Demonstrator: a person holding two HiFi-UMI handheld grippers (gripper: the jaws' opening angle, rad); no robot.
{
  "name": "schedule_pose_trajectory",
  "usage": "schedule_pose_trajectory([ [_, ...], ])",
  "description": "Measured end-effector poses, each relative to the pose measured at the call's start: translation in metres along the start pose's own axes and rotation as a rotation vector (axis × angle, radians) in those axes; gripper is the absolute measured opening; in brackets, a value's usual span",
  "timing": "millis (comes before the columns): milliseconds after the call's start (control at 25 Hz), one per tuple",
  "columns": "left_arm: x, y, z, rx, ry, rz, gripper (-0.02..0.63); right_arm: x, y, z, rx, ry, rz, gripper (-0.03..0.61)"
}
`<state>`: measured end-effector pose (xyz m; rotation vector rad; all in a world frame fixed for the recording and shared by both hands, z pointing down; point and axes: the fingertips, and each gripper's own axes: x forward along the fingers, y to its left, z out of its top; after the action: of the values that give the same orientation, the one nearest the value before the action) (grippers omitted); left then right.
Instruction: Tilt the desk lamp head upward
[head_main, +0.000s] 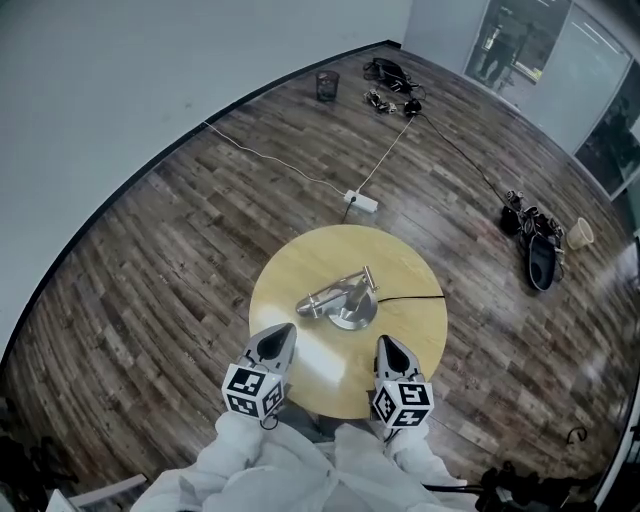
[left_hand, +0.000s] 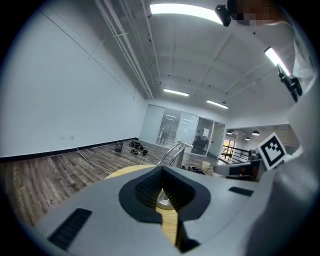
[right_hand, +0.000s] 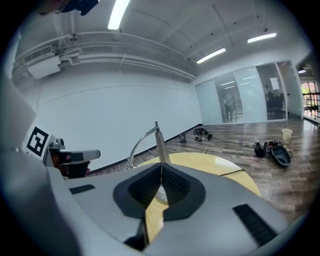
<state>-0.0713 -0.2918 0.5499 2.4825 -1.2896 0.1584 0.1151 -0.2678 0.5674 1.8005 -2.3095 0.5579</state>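
A chrome desk lamp (head_main: 340, 296) stands on the round wooden table (head_main: 410, 260), its round base (head_main: 352, 312) near the middle and its long head (head_main: 322, 300) pointing left and low. The lamp's curved arm (right_hand: 141, 140) and upright post (right_hand: 161, 146) rise just beyond my right gripper. The lamp (left_hand: 172, 152) also shows ahead of my left gripper. My left gripper (head_main: 279, 342) hovers at the table's near left edge, jaws shut on nothing. My right gripper (head_main: 388, 348) hovers at the near right edge, jaws shut and empty. Both are short of the lamp.
The lamp's black cord (head_main: 412, 297) runs right across the table. On the floor lie a white power strip (head_main: 361, 201) with cables, a dark bin (head_main: 327, 85), bags and shoes (head_main: 535, 240) at the right, and a glass partition (head_main: 520, 40) beyond.
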Motion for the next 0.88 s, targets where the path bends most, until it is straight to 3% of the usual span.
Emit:
schedule_pose_trajectory([
  [120,0.001,0.008,-0.016,0.029,0.017,0.023,0.002,0.03,-0.001,0.005,-0.082,-0.002,0.049,0.014],
  [240,0.009,0.016,-0.037,0.106,0.055,0.003,0.011,0.063,-0.004,0.018,-0.137,-0.023,0.084,0.038],
  [360,0.024,0.025,-0.067,0.14,0.162,-0.072,0.182,0.093,-0.001,0.03,-0.21,-0.04,0.141,0.103],
  [480,0.045,0.036,-0.087,0.182,0.24,-0.142,0.275,0.116,0.004,0.037,-0.271,-0.054,0.196,0.11],
  [680,0.089,0.048,-0.102,0.306,0.258,-0.231,0.291,0.133,0.012,0.038,-0.309,-0.064,0.253,0.11],
  [880,0.117,0.049,-0.1,0.32,0.242,-0.32,0.291,0.144,0.017,0.036,-0.32,-0.055,0.293,0.11],
])
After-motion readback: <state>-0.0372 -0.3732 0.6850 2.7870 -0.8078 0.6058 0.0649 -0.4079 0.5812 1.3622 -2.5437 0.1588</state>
